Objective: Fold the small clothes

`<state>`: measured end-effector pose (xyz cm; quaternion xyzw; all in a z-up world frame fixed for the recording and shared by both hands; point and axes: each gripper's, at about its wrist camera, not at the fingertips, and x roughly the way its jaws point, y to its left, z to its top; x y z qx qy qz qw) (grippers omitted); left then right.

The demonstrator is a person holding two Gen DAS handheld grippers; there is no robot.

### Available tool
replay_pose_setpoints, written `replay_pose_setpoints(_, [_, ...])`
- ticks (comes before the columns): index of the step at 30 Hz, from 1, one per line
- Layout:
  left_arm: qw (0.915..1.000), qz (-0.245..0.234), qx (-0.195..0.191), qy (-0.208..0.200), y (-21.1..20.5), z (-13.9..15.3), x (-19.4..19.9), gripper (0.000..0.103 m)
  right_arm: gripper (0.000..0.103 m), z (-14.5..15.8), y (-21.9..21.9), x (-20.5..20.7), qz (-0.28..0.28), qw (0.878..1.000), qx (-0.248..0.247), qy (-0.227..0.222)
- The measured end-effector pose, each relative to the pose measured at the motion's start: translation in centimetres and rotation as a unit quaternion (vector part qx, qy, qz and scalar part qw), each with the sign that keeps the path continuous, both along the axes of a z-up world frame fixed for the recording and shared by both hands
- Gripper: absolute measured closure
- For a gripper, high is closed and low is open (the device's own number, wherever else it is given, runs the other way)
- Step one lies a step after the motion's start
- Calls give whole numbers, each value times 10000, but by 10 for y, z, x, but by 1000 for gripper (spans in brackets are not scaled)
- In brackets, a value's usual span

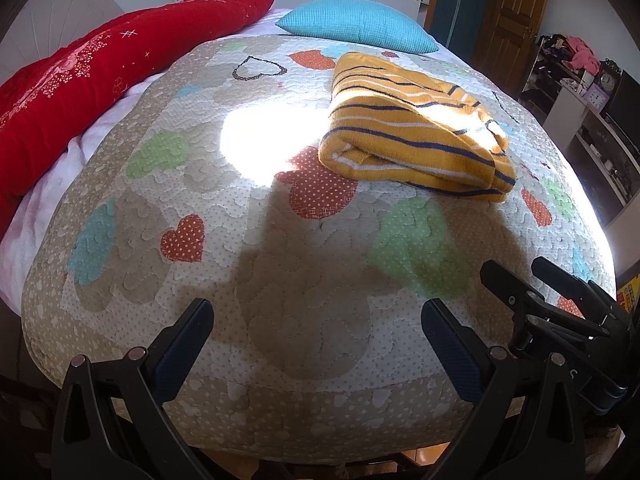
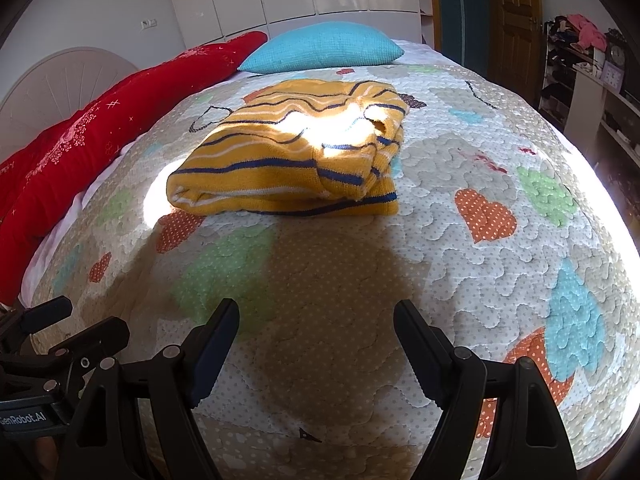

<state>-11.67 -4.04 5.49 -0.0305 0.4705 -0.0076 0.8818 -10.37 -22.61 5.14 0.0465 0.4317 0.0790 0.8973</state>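
A yellow knit garment with dark blue and white stripes lies folded in a thick stack on the heart-patterned quilt; it also shows in the right wrist view. My left gripper is open and empty, held above the quilt's near edge, well short of the garment. My right gripper is open and empty too, also near the front edge. In the left wrist view the right gripper shows at the lower right. In the right wrist view the left gripper shows at the lower left.
A red blanket lies along the bed's left side. A turquoise pillow sits at the far end. Shelves with clutter and a clock stand to the right. A wooden door is behind. Bright sunlight falls on the quilt.
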Motion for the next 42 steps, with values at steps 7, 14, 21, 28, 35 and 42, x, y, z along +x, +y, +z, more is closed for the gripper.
replay_pose_setpoints(7, [10000, 11, -56, 65, 1, -3, 0, 0, 19, -1, 0, -1, -1, 10000, 0, 7])
replay_pose_setpoints(14, [9999, 40, -91, 126, 2, -6, 2, 0, 18, -1, 0, 0, 5, 10000, -3, 5])
replay_pose_setpoints(21, [9997, 24, -150, 171, 3, -8, 2, 0, 18, -3, 0, -1, 14, 10000, -2, 10])
replay_pose_setpoints(28, [9996, 26, -190, 203, 3, -10, 3, 0, 17, -6, 2, -3, 36, 10000, -14, -8])
replay_pose_setpoints(35, [9994, 33, -237, 256, 4, -13, 4, 0, 17, -4, 6, -4, 97, 9999, -64, -32])
replay_pose_setpoints(42, [9985, 17, -403, 378, 5, -19, 6, 0, 17, -6, 9, -5, 139, 9999, -80, -21])
